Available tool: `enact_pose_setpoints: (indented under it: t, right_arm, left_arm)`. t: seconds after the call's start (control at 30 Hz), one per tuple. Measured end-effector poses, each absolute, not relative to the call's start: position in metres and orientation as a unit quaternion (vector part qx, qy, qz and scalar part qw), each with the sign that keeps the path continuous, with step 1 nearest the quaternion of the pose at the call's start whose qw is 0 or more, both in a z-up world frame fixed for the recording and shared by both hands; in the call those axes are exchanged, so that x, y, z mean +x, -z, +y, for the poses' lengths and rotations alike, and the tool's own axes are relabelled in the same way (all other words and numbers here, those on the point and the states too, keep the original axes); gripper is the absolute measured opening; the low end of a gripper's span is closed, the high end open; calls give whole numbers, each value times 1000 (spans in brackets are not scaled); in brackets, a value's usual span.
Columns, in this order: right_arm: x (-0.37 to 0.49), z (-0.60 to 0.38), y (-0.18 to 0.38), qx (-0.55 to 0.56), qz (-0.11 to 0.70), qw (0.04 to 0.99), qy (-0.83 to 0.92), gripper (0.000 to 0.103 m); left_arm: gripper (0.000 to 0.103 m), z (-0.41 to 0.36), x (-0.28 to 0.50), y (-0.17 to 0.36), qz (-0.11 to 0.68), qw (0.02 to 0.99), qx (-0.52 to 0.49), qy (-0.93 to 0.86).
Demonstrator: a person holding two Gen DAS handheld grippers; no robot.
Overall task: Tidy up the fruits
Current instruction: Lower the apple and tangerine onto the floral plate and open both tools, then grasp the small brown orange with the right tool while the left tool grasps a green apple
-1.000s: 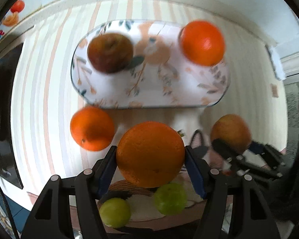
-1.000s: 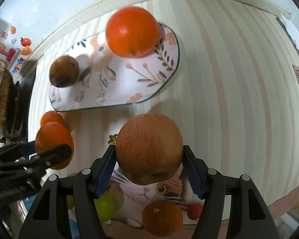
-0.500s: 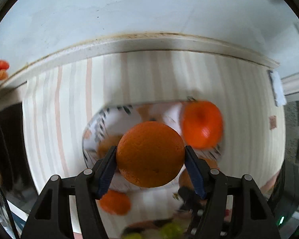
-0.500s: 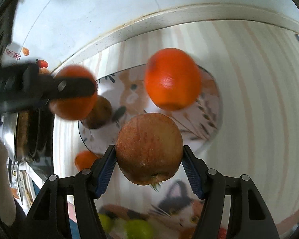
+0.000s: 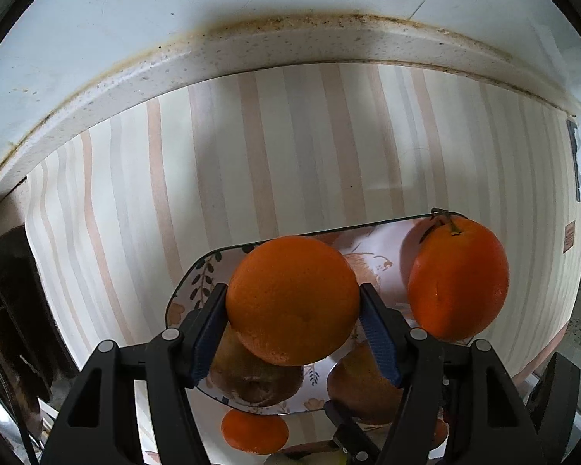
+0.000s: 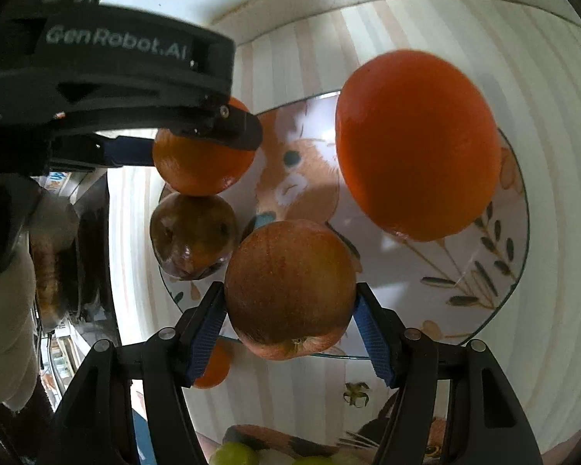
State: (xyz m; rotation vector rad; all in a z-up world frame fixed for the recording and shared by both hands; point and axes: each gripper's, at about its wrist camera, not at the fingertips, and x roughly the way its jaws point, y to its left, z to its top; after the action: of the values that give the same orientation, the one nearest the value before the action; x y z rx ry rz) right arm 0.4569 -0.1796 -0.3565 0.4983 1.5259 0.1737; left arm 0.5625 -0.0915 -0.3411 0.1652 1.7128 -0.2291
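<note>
The left gripper (image 5: pixel 292 302) has its fingers closed on a large orange (image 5: pixel 292 298), and it holds this fruit above the left part of a floral tray (image 6: pixel 484 271) that lies on the striped desk (image 5: pixel 290 147). The right gripper (image 6: pixel 290 302) grips a reddish apple (image 6: pixel 290 288) between its blue finger pads (image 6: pixel 207 333), over the near edge of the same tray. On the tray, a second orange (image 6: pixel 416 143) with a short stem rests at the right side, and a dark brownish fruit (image 6: pixel 193 236), perhaps an old apple, lies at the left side, just under the orange that the left gripper holds. In the right wrist view the left gripper comes in from the left and its side carries the text "GenRobot.AI". A smaller orange (image 5: pixel 255 430) lies on the desk just beside the near rim of the tray. Some green fruits (image 6: pixel 232 455) are partly visible at the bottom edge, on a mat with a cat picture (image 6: pixel 426 441).
</note>
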Motion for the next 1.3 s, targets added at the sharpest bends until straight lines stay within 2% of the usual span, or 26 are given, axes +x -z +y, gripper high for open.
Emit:
enact_pose_setpoints:
  t: [0.1, 0.17, 0.23, 0.37, 0.83, 1.1, 1.3]
  right_arm:
    - [457, -185, 359, 244, 688, 680, -78, 71]
    - [457, -189, 354, 245, 688, 679, -75, 79]
    - [457, -193, 346, 244, 685, 682, -75, 87]
    - [454, -202, 326, 206, 686, 696, -49, 94]
    - [427, -209, 267, 97, 652, 752, 14, 95]
    - [396, -195, 217, 97, 613, 784, 16, 95]
    - [358, -202, 213, 127, 629, 767, 8, 95]
  left_arm:
    - [66, -88, 562, 336, 750, 651, 70, 96]
    - [71, -83, 560, 326, 742, 661, 58, 97]
    - [83, -74, 555, 312, 729, 676, 49, 96]
    - [84, -51, 536, 290, 708, 700, 25, 90]
    - [84, 5, 434, 243, 647, 762, -23, 27]
    - [84, 3, 388, 210, 613, 790, -5, 30]
    - [84, 9, 341, 226, 644, 764, -5, 43]
